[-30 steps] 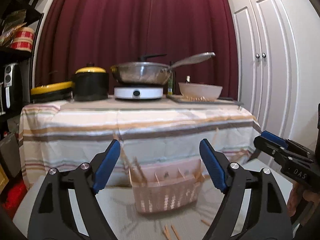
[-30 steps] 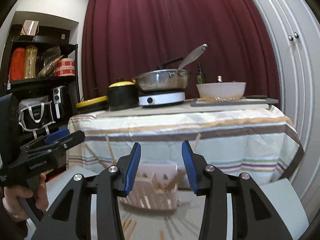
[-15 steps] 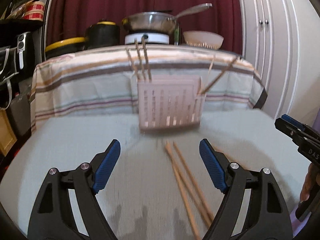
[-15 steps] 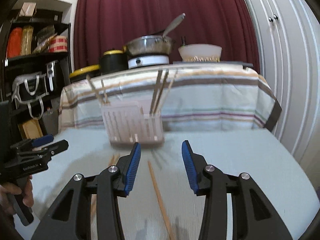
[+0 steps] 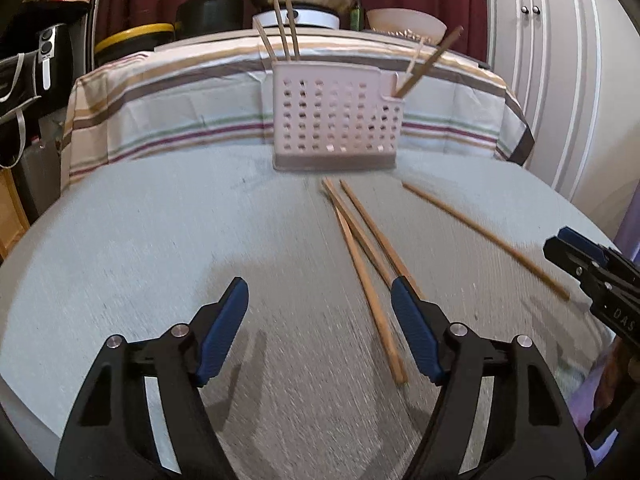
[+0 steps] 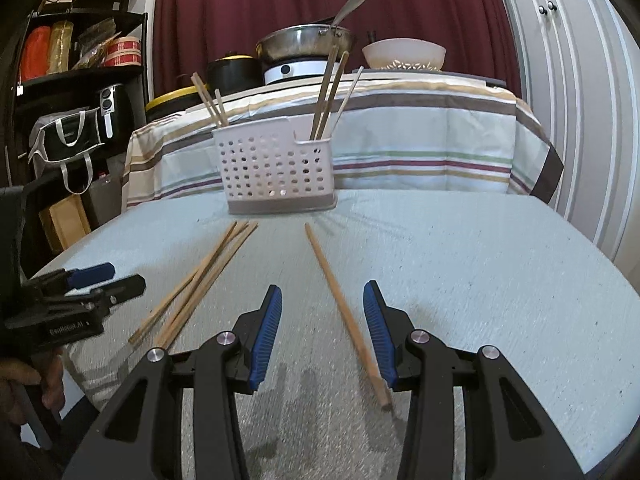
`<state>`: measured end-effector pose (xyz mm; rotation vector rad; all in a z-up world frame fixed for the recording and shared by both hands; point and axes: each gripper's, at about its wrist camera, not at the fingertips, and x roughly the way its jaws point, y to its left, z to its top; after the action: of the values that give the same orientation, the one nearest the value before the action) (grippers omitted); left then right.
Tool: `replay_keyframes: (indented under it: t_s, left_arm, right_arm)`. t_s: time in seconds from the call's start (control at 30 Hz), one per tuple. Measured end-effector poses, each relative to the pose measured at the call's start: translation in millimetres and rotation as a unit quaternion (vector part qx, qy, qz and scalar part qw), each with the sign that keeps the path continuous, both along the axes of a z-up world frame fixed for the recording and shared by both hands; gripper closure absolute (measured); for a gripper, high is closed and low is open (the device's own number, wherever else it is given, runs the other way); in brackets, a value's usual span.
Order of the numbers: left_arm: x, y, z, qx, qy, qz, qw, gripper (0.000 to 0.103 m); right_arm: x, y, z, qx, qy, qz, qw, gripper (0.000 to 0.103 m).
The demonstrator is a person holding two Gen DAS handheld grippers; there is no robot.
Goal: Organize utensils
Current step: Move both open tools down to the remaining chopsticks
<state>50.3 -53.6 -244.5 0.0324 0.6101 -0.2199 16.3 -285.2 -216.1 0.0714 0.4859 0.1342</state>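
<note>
From the left wrist camera: the left gripper (image 5: pixel 319 328) hangs low over the pale grey tabletop (image 5: pixel 140 248), jaws spread but closing, and nothing sits between the blue pads (image 5: pixel 222 332). Just right of it lie three loose chopsticks (image 5: pixel 362 256), bunched and fanning out toward the camera; one near end runs under the right-hand finger, and whether they touch I cannot tell. Further right a single chopstick (image 5: pixel 480 236) lies apart, slanting toward the right gripper (image 5: pixel 580 258), which pokes in at the frame's edge. At the back of the table stands the perforated utensil caddy (image 5: pixel 334 120), upright, with three chopsticks (image 5: pixel 282 28) in its left end and two leaning sticks (image 5: pixel 426 64) in the small right compartment.

Over to the right wrist camera: the right gripper (image 6: pixel 323 336) has its jaws partly apart, not pinching anything. The single chopstick (image 6: pixel 340 304) runs from near the caddy (image 6: pixel 276 172) down between the fingers, its near end close beside the right pad (image 6: pixel 378 336); contact I cannot tell. The three-stick bundle (image 6: pixel 200 280) lies off to the left, near the left gripper (image 6: pixel 96 280), held in a person's hand (image 6: pixel 28 384). Behind, a striped tablecloth (image 6: pixel 400 140) carries a steel pan (image 6: pixel 304 42) and a white colander (image 6: pixel 404 54).
</note>
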Motion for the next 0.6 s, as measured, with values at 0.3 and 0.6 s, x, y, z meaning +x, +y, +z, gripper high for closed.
replay_keyframes:
  t_s: [0.3, 0.6]
  left_arm:
    - [-5, -12, -17, 0.025, 0.012, -0.004, 0.9996, 0.049]
    - [-3, -2, -17, 0.021, 0.007, 0.012, 0.9997, 0.061]
  right_arm:
    - [-6, 2, -5, 0.001, 0.003, 0.003, 1.0, 0.06]
    - [-7, 4, -9, 0.004, 0.006, 0.004, 1.0, 0.06]
